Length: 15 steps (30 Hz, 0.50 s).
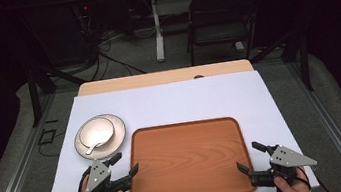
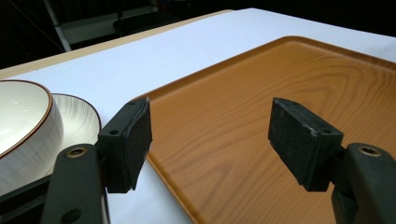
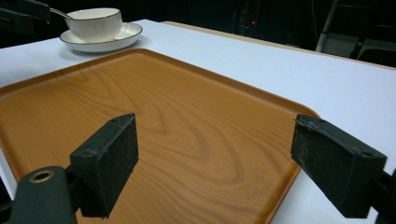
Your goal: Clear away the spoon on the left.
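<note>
A wooden tray (image 1: 187, 159) lies bare on the white table cover, near the front edge. My left gripper (image 1: 124, 165) hovers at the tray's front left corner, open, with nothing between its jaws (image 2: 210, 135). My right gripper (image 1: 250, 158) hovers at the tray's front right corner, open and empty as well (image 3: 215, 163). Behind the left gripper stands a white bowl (image 1: 96, 131) on a white plate (image 1: 117, 133), with a spoon (image 1: 94, 148) resting in the bowl. The bowl (image 2: 21, 126) also shows in the left gripper view, and bowl (image 3: 95, 22) and plate (image 3: 116, 39) lie far off in the right gripper view.
The white cover (image 1: 169, 103) spreads behind the tray, over a wooden tabletop (image 1: 166, 77). Beyond the table stand a dark folding chair (image 1: 221, 20) and a white desk leg (image 1: 157, 27). Cables lie on the floor at the back left.
</note>
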Available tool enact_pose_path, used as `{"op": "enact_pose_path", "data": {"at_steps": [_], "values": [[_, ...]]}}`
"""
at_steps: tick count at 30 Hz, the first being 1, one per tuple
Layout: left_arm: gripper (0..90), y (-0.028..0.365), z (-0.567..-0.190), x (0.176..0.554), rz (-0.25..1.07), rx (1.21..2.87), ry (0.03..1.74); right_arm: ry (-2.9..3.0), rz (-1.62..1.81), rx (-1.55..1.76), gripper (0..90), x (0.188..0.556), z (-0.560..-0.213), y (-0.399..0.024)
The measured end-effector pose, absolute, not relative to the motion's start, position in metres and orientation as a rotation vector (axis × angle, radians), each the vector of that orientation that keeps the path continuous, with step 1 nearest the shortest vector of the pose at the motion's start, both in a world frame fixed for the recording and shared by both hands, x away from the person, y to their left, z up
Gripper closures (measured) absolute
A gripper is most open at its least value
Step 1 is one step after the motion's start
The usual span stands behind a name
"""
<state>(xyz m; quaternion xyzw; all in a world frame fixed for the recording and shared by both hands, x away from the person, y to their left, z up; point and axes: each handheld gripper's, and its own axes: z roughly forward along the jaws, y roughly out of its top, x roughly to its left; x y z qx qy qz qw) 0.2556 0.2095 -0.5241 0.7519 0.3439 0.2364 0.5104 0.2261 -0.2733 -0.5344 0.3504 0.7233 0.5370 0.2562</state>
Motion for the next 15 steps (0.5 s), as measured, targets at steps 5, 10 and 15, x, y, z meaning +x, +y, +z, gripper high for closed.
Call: {"op": "enact_pose_path", "data": {"at_steps": [5, 10, 15], "values": [[31.0, 0.21, -0.524, 0.2554, 0.569, 1.807, 0.83, 1.966, 1.456, 0.951, 14.4, 0.2261, -0.5344, -0.273], [31.0, 0.2097, -0.524, 0.2555, 0.569, 1.812, 0.831, 1.966, 1.457, 0.955, 14.4, 0.2255, -0.5343, -0.2733], [31.0, 0.2103, -0.524, 0.2554, 0.568, 1.817, 0.84, 1.963, 1.458, 0.949, 14.4, 0.225, -0.5341, -0.2727]]}}
